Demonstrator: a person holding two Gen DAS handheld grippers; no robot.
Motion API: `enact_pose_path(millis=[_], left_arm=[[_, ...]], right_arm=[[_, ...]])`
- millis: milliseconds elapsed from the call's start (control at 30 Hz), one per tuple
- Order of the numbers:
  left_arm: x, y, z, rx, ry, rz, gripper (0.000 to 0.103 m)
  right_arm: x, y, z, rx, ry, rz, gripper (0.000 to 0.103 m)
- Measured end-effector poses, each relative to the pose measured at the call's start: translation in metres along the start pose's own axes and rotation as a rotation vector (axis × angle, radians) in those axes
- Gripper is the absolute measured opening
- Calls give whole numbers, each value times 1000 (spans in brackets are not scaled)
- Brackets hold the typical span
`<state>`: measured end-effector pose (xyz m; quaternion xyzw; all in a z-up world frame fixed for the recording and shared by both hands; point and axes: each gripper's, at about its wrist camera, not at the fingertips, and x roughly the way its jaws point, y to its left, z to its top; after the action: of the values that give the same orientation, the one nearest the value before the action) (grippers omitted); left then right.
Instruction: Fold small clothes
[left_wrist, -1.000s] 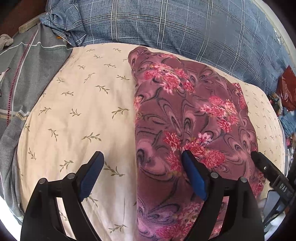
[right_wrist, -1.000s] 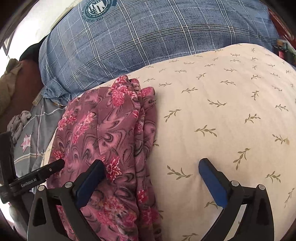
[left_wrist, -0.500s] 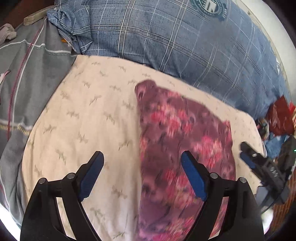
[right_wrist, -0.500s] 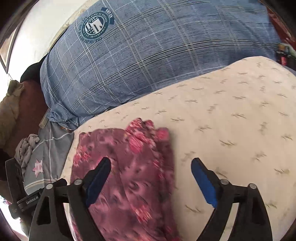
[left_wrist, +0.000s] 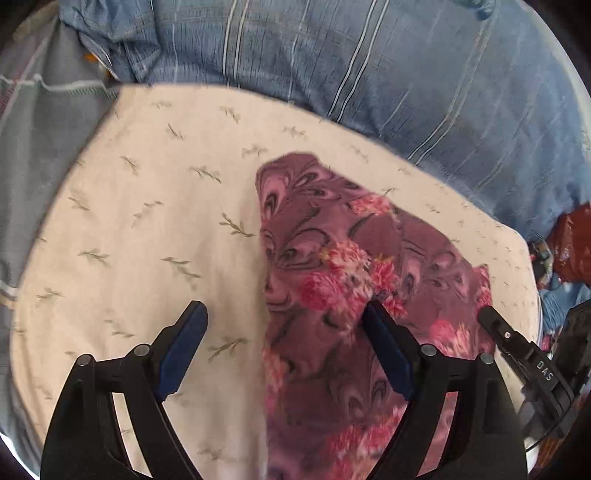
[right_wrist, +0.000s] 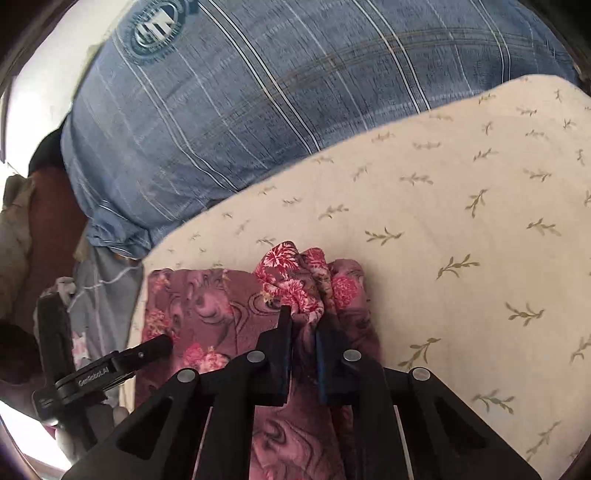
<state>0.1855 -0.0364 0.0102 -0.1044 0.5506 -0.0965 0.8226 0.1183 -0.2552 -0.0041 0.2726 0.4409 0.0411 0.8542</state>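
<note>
"DAS" on black gripper body (left_wrist: 543, 369); "GenRobot.AI" on black gripper body (right_wrist: 96, 374); round emblem on blue plaid pillow (right_wrist: 155, 27) unreadable.

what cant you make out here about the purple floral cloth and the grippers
- Floral garment, left wrist view: its near end is cut off by the bottom edge and the left gripper.
- Right wrist view: how many layers the right gripper pinches; its fingers hide them.
- Both views: the garment's type; it lies folded on the cream sheet.

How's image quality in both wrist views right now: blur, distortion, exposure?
Left wrist: heavy fisheye bending, motion blur on the blue plaid pillow, floral garment fairly sharp. Right wrist: same fisheye vignette, pillow slightly smeared, blown-out highlight at the left edge, right gripper and pinched fabric crisp.
</note>
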Motion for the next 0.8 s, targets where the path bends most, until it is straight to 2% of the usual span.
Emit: enact_pose_path(millis=[67,100,200,300,400,533,633,733,800], left_arm=[[-20,3,-11,43,-35,-3,87],[-31,5,-22,60,-51,-12,87],[-37,12,-48,59,-47,-50,87],[-18,9,-69,69,5,-23,88],[-22,4,-77,77,-13,1,87],[-50,-9,-93,160,-64,31,87],[-58,-10,-109,179,-76,10,87],[-40,-9,-123,208,-37,21,88],[-30,-11,-127,197,-20,29,88]], right_arm=[[-19,4,-10,-69,5,35,19],[-26,5,-17,-97,7,45,23],[-31,5,-37,-147,25,55,27],[-17,5,-59,-210,46,-53,26],[-25,9,-63,-207,12,-78,27],[-52,15,-75,-241,-1,-55,30],[-69,14,-95,-275,4,-53,39],[-61,3,-111,-286,32,-133,47],[-56,-11,-116,-224,34,-145,61]])
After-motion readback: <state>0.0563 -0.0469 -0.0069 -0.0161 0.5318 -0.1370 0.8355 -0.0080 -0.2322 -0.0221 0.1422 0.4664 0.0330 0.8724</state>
